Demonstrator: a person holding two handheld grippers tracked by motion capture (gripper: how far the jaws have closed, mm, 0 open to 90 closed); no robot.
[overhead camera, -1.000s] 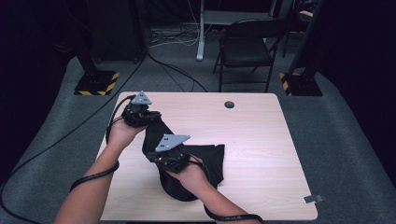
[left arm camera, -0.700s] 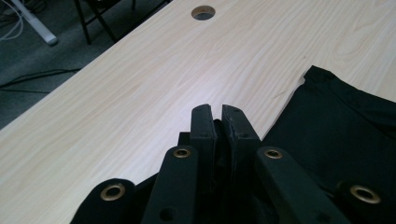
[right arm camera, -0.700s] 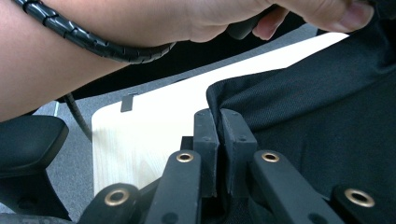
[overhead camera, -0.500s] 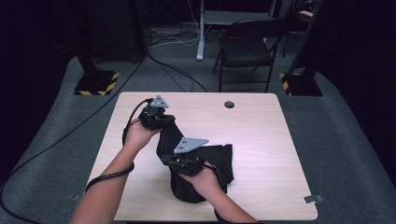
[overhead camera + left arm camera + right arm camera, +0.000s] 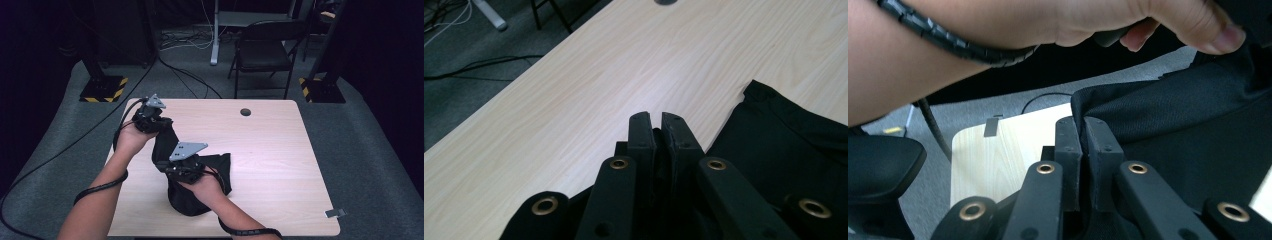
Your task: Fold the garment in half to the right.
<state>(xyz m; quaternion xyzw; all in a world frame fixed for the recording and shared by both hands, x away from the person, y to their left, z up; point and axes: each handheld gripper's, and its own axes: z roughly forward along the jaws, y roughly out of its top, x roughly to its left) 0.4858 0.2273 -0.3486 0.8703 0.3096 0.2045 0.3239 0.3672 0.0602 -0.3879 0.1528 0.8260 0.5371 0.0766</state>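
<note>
Both grippers are clamped on the same black cloth garment [image 5: 200, 175] above a light wooden table [image 5: 270, 150]. From the high view, the left gripper [image 5: 159, 125] sits near the table's far-left corner, held in the person's left hand [image 5: 131, 139], with its grey three-cornered plate tilted up. Its jaws are closed on an upper edge of the garment, which hangs down and toward the near side from there. In the left gripper view the two black jaws stand almost together with a thin fold of dark fabric pinched between them; beyond them lies bare wood and, at the right, a flat part of the garment [image 5: 794, 145] resting on the table.

Nearer the person, the right gripper [image 5: 172, 169] is held in the right hand [image 5: 205, 187], just left of the table's middle. Its jaws are also closed on the cloth: in the right gripper view a fabric edge [image 5: 1148, 115] runs into the narrow slit between the jaw tips. That view also shows the left forearm [image 5: 948, 55] passing overhead with a black cable [image 5: 948, 42] wound across it.

Between the grippers the garment is drawn up off the table as a dark band. Its lower part bunches in a rounded heap under the right hand, and a flatter flap spreads to the right on the wood. A round grommet hole [image 5: 245, 112] sits in the tabletop near the far edge, well apart from the cloth.
</note>
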